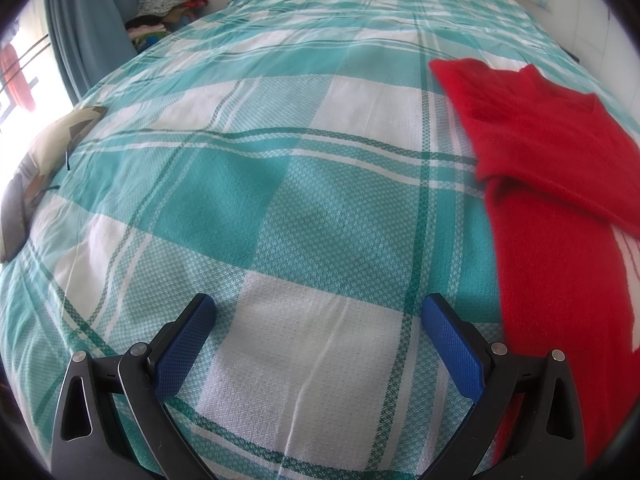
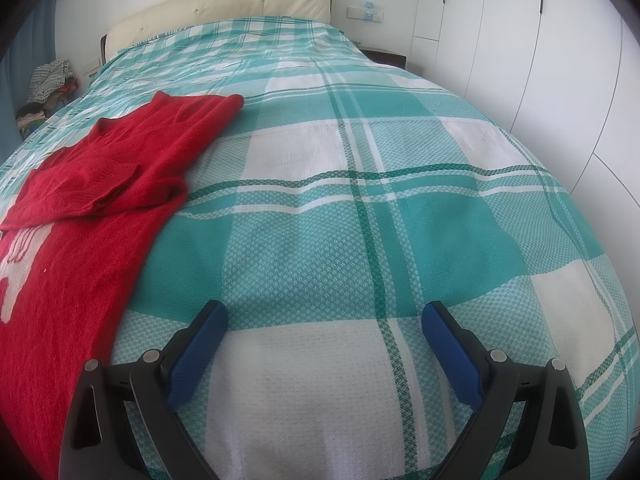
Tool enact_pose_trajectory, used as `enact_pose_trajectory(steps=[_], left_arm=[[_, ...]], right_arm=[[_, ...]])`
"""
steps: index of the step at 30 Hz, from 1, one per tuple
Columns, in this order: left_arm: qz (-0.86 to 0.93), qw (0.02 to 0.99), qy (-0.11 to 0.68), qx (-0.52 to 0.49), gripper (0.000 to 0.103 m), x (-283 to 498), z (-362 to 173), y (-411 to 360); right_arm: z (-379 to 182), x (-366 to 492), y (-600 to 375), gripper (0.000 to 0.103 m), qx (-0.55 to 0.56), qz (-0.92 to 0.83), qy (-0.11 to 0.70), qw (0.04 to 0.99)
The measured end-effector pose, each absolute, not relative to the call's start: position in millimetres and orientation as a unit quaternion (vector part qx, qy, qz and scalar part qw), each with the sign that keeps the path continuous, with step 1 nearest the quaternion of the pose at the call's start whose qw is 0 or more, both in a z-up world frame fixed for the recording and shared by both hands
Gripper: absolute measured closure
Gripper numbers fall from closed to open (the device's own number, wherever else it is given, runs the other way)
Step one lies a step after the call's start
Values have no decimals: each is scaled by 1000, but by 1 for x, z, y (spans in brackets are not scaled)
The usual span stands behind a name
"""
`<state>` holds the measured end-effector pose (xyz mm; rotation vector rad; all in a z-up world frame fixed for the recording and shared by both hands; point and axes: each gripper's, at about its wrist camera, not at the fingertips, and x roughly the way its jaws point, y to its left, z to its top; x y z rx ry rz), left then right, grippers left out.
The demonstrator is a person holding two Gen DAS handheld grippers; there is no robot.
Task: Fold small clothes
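A red knitted sweater (image 1: pixel 552 208) with a white pattern lies flat on the teal-and-white plaid bedspread (image 1: pixel 280 184), both sleeves folded in across its chest. It fills the right side of the left wrist view and the left side of the right wrist view, sweater (image 2: pixel 92 208). My left gripper (image 1: pixel 318 308) is open over bare bedspread, just left of the sweater's edge. Over the bedspread (image 2: pixel 360 208), to the right of the sweater, my right gripper (image 2: pixel 324 314) is open too. Neither holds anything.
A beige headboard (image 2: pixel 224 4) stands at the far end of the bed. A heap of clothes (image 1: pixel 168 4) sits beside the bed by a blue curtain (image 1: pixel 80 28). A patterned cushion (image 1: pixel 52 148) lies at the bed's left edge. White wardrobe doors (image 2: pixel 540 60) line the right.
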<state>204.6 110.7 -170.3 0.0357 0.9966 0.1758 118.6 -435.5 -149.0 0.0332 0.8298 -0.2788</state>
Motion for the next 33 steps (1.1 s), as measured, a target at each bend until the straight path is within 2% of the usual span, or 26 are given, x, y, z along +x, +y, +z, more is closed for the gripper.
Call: enact_pose_trajectory(steps=[33], left_arm=[[82,877,473,12,0,204,-171,111]], right_arm=[[-150,119,-438,5,15,-137,403,905]])
